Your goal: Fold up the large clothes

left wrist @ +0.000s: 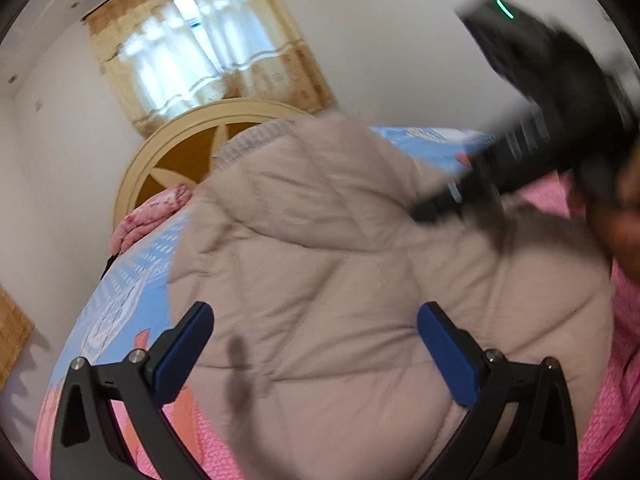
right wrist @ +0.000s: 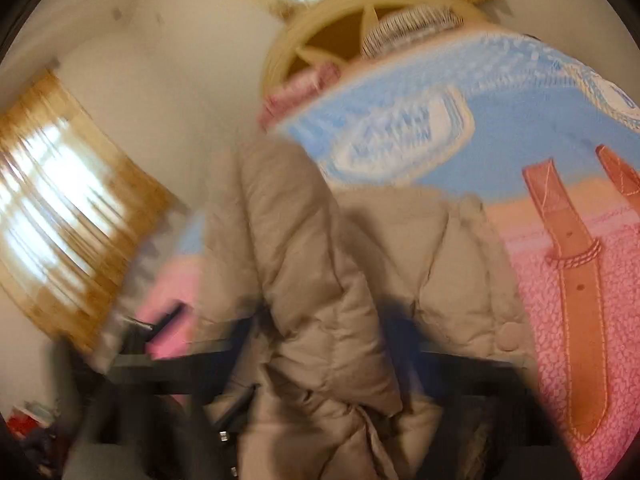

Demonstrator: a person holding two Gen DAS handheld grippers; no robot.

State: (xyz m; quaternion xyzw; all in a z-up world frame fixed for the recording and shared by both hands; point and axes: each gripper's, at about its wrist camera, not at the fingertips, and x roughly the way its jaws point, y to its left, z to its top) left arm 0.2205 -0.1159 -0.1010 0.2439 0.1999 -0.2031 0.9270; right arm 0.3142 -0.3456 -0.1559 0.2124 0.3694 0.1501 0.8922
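A beige quilted puffer jacket (left wrist: 340,264) lies on a bed with a blue and pink blanket (left wrist: 120,304). My left gripper (left wrist: 316,344) is open and empty, its blue-padded fingers (left wrist: 184,356) spread just above the jacket's body. My right gripper (left wrist: 448,200) shows blurred at the upper right of the left wrist view, over the jacket's far side. In the right wrist view the jacket (right wrist: 320,288) fills the centre, with a sleeve or folded part running between the blurred dark fingers (right wrist: 404,344). The blur hides whether the right jaws grip the cloth.
A round cream and brown headboard (left wrist: 180,152) stands at the bed's far end with a pink pillow (left wrist: 152,212) beside it. Curtained windows (left wrist: 200,40) are on the white walls. The blanket (right wrist: 560,260) shows an orange strap pattern.
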